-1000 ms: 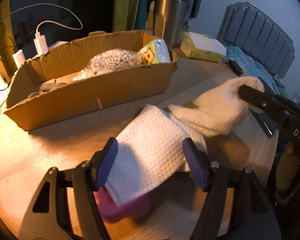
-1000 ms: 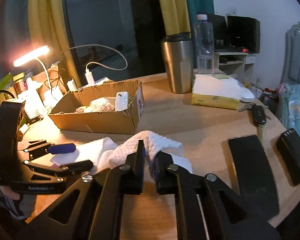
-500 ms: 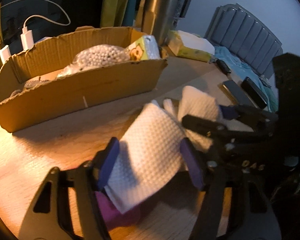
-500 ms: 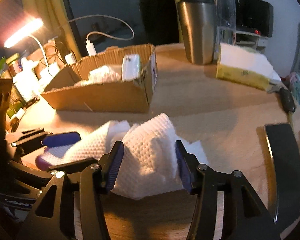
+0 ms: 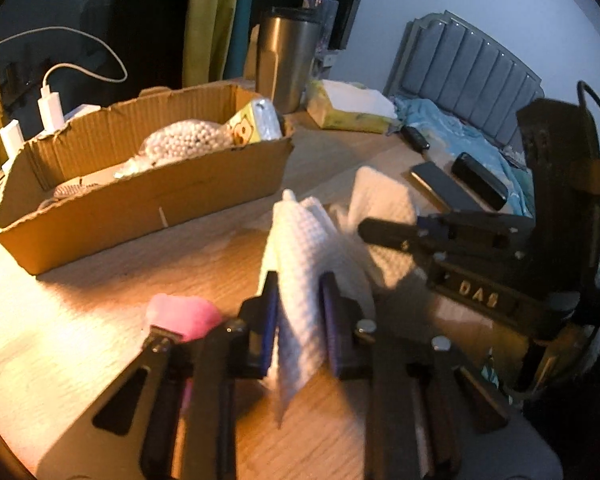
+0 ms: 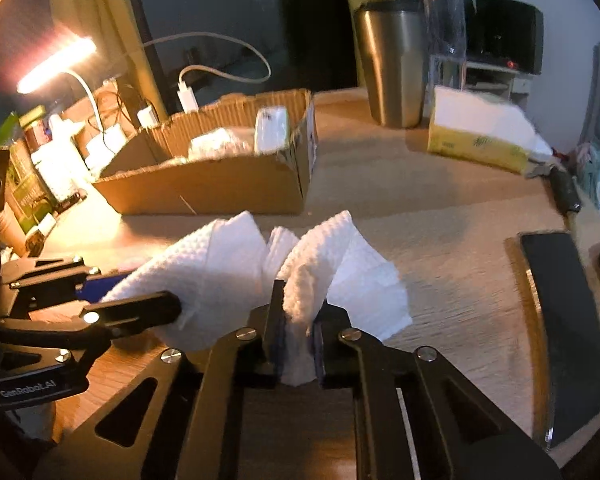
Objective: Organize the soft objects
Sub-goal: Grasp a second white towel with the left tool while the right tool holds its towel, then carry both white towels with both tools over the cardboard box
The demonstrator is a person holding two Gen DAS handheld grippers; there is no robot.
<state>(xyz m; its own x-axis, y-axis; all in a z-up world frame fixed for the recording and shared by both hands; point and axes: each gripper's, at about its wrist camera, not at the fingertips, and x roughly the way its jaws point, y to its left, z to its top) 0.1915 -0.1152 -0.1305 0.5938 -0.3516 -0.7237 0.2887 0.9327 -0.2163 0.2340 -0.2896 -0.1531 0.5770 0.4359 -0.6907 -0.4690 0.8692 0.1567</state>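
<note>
Both claws, left claw (image 5: 298, 318) and right claw (image 6: 296, 344), clamped on white waffle-textured cloth (image 6: 332, 264); open brown cardboard box (image 5: 148, 196) part-filled (cloth not yet boxed).

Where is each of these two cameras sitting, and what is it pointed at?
Left wrist: rides the left gripper, looking along its fingers at the white cloth and cardboard box.
Right wrist: rides the right gripper, looking over the same cloth toward the lamp.
Both show the cloth, the box and the other gripper.

Wooden table (image 6: 440, 208); on it cardboard box (image 6: 220, 188), steel tumbler (image 6: 392, 68), tissue pack (image 6: 480, 136), perhaps phones (image 6: 560, 320).
</note>
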